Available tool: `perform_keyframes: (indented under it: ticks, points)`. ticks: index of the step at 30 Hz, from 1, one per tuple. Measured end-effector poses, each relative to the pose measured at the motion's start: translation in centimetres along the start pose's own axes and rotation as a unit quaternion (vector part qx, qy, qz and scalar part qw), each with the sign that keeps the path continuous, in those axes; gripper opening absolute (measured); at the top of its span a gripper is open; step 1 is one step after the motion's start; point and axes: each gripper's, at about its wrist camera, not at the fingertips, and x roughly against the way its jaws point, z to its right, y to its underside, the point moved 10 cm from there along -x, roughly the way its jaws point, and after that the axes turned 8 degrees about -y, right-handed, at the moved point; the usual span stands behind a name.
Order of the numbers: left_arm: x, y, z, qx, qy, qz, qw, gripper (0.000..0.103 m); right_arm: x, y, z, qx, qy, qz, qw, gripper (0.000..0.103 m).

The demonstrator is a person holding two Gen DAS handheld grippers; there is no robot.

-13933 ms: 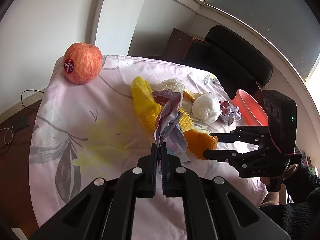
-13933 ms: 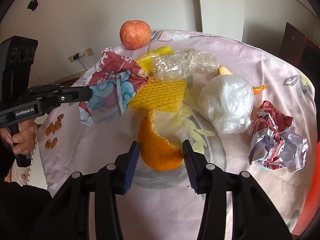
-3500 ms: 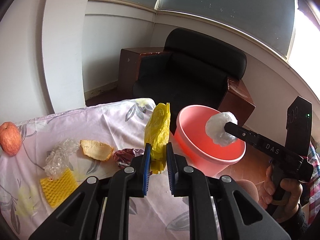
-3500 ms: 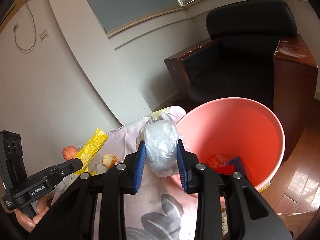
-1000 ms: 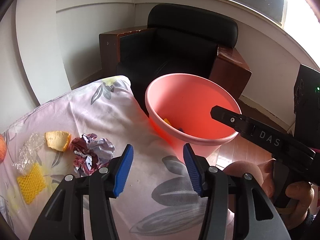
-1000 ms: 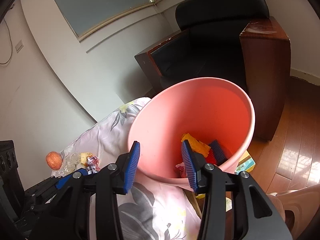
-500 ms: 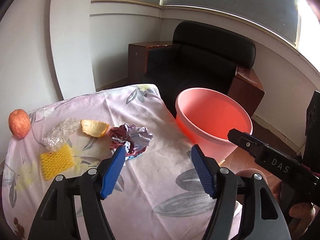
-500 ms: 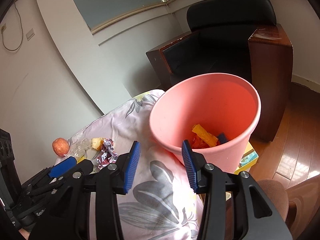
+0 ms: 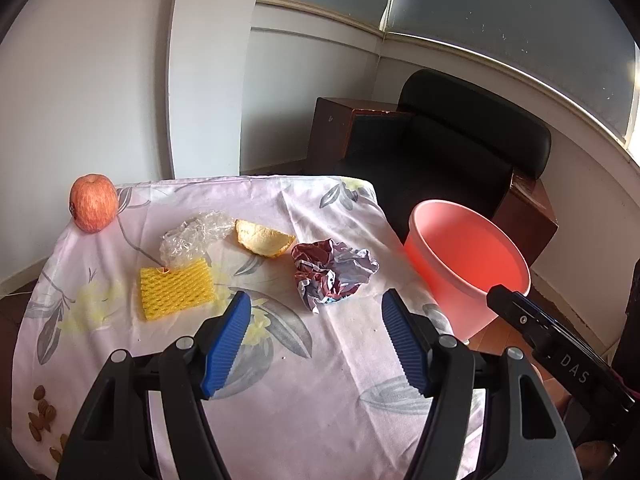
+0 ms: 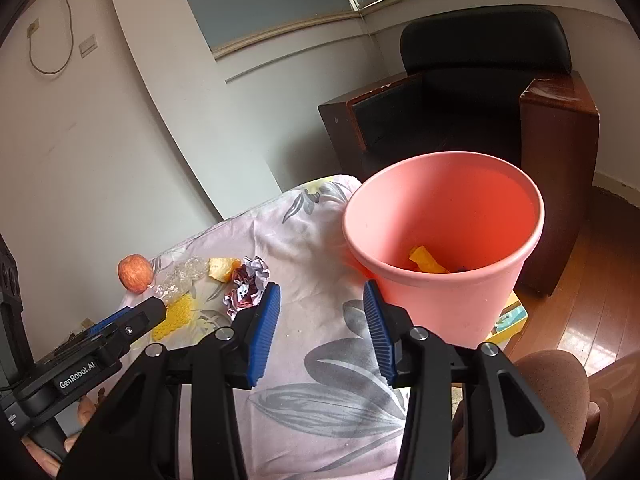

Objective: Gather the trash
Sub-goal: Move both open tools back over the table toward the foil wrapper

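Both grippers hang empty with jaws spread wide: the left gripper (image 9: 316,334) low in the frame, the right gripper (image 10: 320,330) beside the pink plastic bin (image 10: 444,280). At frame centre on the floral-clothed desk (image 9: 320,380) lie crumpled purple paper (image 9: 330,274), yellow foam netting (image 9: 174,290), orange peel (image 9: 262,238) and clear plastic wrap (image 9: 192,236)

A salmon-pink bin (image 10: 444,240) stands beside a pale pink cloth (image 9: 328,360) printed with grey leaves. On it lie yellow foam netting (image 9: 175,289), a maroon-and-white crumpled wrapper (image 9: 332,274) and a red apple (image 9: 93,202).
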Motion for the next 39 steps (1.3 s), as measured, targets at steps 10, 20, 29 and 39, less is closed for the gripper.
perform_keyframes:
  ticks: [10,20,29,39]
  points:
    - [-0.1,-0.4,-5.7,-0.009,-0.026,0.005,0.9996,0.067,-0.6,1.1,-2.1,0.011,-0.021,-0.004,1.0,0.044]
    - [-1.1,2.1,-13.6,0.018,-0.082,-0.023,0.9962,0.067,-3.6,3.2,-3.3,0.004,-0.049,-0.052,0.997,0.044]
    - [-3.3,2.8,-14.4,0.03,-0.063,-0.055,0.9961,0.058,-4.5,3.8,-3.1,-0.009,-0.063,-0.069,0.996,0.044]
    - [-8.0,-2.3,-12.9,0.011,-0.053,-0.036,0.9979,0.057,-5.3,3.8,-3.5,-0.008,-0.077,-0.074,0.994,0.044]
